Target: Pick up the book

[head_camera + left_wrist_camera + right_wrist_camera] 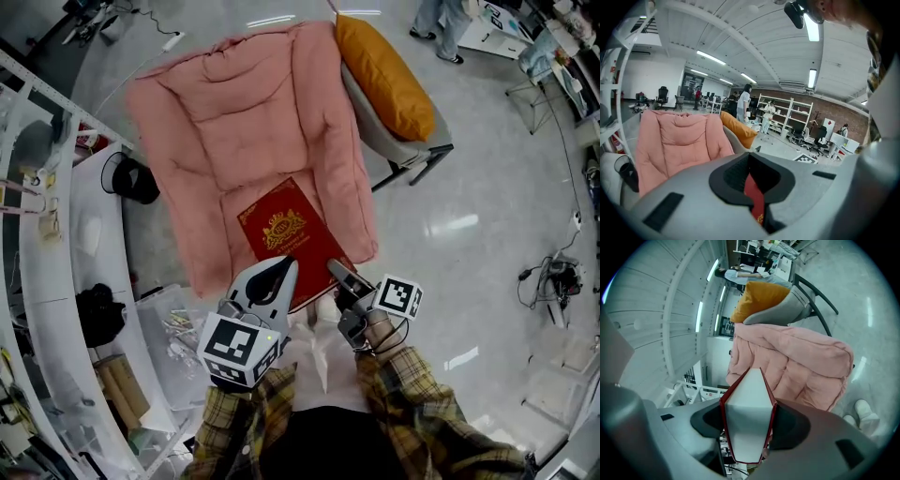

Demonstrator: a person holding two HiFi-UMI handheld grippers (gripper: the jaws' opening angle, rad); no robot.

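Book (286, 234) cover glossy red, gilt; cushion (234, 122) soft matt cloth; floor (487, 187) glossy.

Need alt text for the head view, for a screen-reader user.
A red book with a gold crest is gripped at its near edge by the left gripper and the right gripper, over a pink padded armchair. An orange cushion sits at its upper right; plaid sleeves show below.
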